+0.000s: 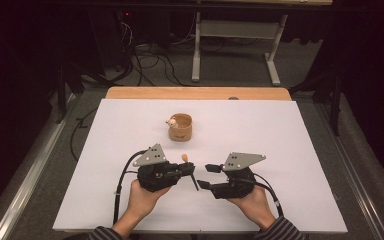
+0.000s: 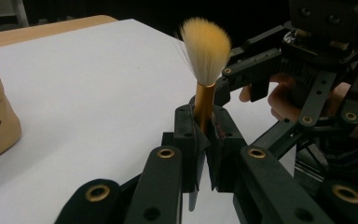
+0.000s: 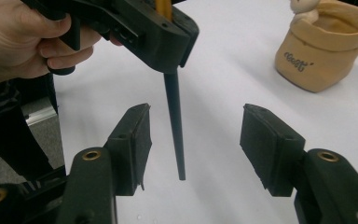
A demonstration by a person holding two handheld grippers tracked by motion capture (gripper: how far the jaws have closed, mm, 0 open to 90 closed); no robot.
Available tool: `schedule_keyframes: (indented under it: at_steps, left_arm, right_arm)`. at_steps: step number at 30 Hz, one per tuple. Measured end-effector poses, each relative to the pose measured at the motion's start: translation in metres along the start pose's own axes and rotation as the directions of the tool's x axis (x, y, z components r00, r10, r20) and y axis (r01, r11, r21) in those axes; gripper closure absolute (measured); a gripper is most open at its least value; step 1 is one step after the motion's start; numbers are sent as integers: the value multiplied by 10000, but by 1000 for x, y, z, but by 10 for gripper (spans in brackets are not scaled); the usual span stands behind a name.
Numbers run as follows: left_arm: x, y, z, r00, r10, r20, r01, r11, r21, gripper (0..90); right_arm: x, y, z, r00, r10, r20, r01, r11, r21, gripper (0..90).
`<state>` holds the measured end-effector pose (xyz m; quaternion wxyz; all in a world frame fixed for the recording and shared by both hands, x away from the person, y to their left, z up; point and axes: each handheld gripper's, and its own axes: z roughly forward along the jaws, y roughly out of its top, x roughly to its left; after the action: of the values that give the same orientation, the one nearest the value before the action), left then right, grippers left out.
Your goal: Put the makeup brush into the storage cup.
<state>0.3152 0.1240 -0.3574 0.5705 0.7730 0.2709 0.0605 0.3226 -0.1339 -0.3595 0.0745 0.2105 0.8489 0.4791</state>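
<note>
left gripper [image 2: 204, 140]: jaws grasping brush [image 2: 206, 65] | right gripper [image 3: 193, 140]: jaws released

The brush [image 2: 205, 70] is made with soft, fluffy hair, a shiny gold metal neck and a thin, matt black handle. The left gripper [image 2: 204, 140] is built of matt black plastic with brass rings. The pouch [image 3: 324, 51] is sewn from tan cloth. The table [image 1: 260, 135] is covered in smooth, matt white.
</note>
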Motion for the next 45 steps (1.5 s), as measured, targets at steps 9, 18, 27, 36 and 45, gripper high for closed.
schedule_keyframes:
  at_steps: [9, 18, 27, 36, 45]
  left_arm:
    - [0, 1, -2, 10000, -41, 49, 41, 10000, -33, 838]
    - [1, 1, -2, 10000, -70, 39, 70, 10000, 50, 838]
    - [0, 1, -2, 10000, -54, 30, 54, 9999, 115, 838]
    - [0, 1, -2, 10000, -25, -15, 25, 9998, 189, 838]
    - [4, 3, -8, 9998, -68, -161, 71, 9999, 137, 837]
  right_arm:
    - [-8, -9, -23, 9974, 179, 704, -153, 9992, -372, 393]
    - [-22, -23, -49, 9904, 581, 1258, -471, 9949, -887, 399]
    - [-32, -48, -71, 9735, 884, 2111, -613, 9894, -1314, 412]
    - [-40, -64, -84, 9618, 1146, 2488, -789, 9857, -1491, 413]
    - [-47, -80, -88, 9485, 1413, 2834, -945, 9804, -1726, 410]
